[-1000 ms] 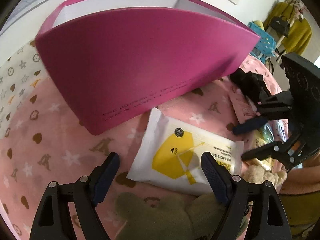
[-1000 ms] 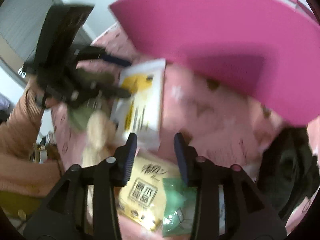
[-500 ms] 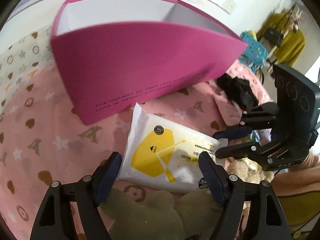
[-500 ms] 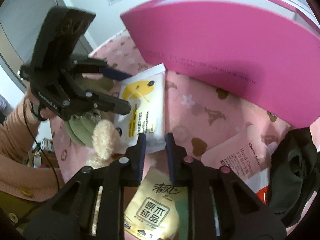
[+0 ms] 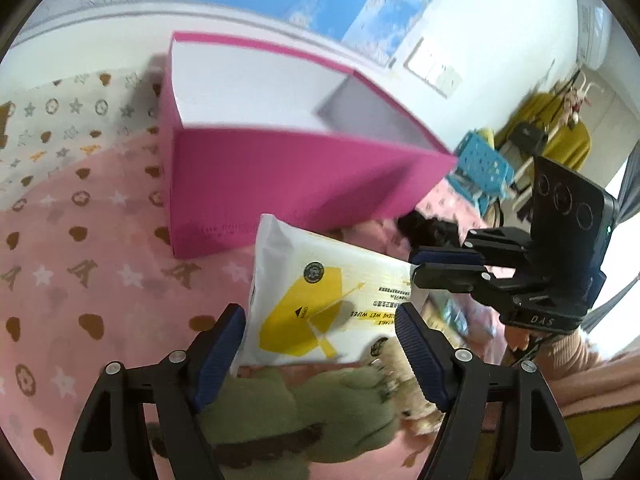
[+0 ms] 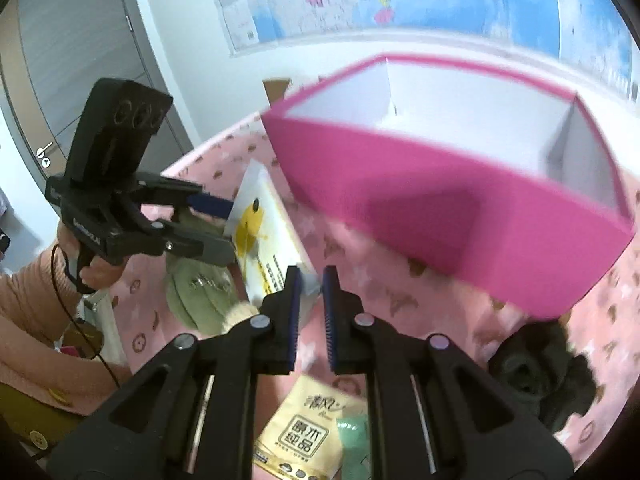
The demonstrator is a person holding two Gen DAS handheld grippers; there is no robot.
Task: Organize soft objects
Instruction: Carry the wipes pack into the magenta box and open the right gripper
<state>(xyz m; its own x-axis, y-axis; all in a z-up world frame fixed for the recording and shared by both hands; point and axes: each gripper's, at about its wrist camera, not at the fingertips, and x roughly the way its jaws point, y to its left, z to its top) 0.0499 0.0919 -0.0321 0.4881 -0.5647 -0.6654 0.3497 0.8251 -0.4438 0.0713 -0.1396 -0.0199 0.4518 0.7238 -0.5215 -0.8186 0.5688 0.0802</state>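
Observation:
A white and yellow wet-wipes pack (image 5: 320, 280) (image 6: 260, 232) hangs tilted above the pink blanket, just in front of the open pink box (image 5: 280, 176) (image 6: 440, 208). My right gripper (image 6: 311, 280) (image 5: 414, 266) is shut on the pack's thin sealed corner. My left gripper (image 5: 318, 312) (image 6: 231, 227) stands wide around the pack's other end. Its pads sit close to the pack's two long edges, and no squeeze shows on the pack. The box's white inside looks bare where it shows.
A green plush (image 5: 300, 408) (image 6: 200, 292) and a cream fluffy toy lie under the pack. A yellow tissue pack (image 6: 308, 428), a green packet (image 6: 352, 436) and a black cloth (image 6: 540, 376) lie on the patterned blanket (image 5: 80, 260). A person's sleeves show at both sides.
The right gripper closed on the pack's corner and lifted it off the blanket toward the box. The left gripper rose with it and tilted up, bringing the box's opening into sight.

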